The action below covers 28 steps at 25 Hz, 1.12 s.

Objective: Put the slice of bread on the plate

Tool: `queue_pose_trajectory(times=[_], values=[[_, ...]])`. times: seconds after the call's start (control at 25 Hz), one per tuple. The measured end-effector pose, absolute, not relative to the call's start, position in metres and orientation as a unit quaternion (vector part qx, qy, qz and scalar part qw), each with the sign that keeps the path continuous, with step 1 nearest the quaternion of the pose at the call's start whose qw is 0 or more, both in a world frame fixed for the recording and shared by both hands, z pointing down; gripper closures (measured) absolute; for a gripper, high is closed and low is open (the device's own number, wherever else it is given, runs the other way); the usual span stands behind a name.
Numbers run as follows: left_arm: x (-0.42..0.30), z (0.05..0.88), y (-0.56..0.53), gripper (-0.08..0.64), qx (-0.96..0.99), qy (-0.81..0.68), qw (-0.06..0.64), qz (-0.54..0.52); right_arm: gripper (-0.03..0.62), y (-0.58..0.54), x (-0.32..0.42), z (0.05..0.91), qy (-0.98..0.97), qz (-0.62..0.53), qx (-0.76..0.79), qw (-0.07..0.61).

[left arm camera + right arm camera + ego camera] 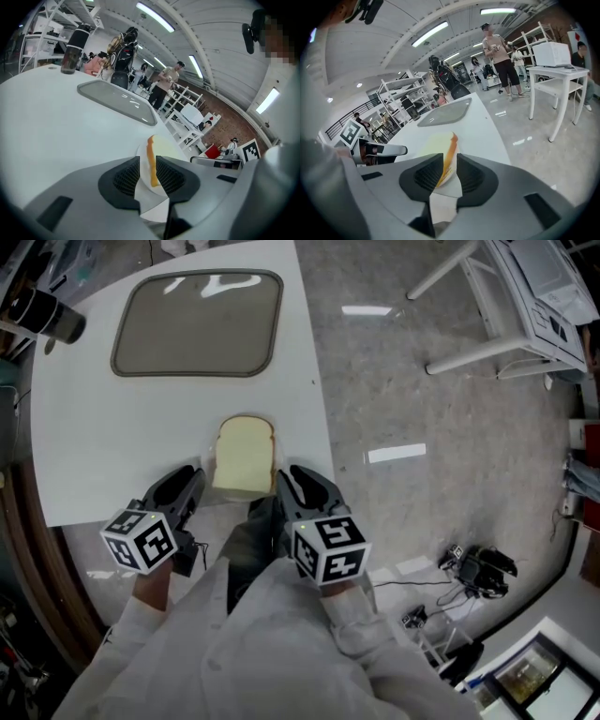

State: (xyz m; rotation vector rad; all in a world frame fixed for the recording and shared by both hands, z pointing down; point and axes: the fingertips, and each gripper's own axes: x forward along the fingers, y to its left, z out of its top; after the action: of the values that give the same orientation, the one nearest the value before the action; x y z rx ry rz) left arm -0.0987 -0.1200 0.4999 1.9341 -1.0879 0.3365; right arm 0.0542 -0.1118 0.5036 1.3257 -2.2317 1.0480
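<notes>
White table (141, 446) carries a grey rectangular plate (199, 322) at its far side, with nothing on it. The left gripper (192, 486) and right gripper (298, 486) each clamp a side edge of the slice of bread (244, 457) at the table's near edge, well apart from the plate. Dark bottle (52, 317) stands far left

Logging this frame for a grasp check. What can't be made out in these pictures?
- Head view: side edges of the bread slice, covered by the left gripper and right gripper.
- Head view: the dark bottle, cut off by the left edge.
- Right gripper view: what the standing person holds, too small.
</notes>
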Motion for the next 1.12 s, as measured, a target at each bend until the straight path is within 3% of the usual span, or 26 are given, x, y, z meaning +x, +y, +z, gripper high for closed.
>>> queue_pose_trajectory(times=[1.12], values=[[-0.094,0.539,-0.115,0.471,0.746,-0.426,0.481,0.178,0.518,-0.103,0.052,0.542,-0.756,0.411,0.467,0.202]])
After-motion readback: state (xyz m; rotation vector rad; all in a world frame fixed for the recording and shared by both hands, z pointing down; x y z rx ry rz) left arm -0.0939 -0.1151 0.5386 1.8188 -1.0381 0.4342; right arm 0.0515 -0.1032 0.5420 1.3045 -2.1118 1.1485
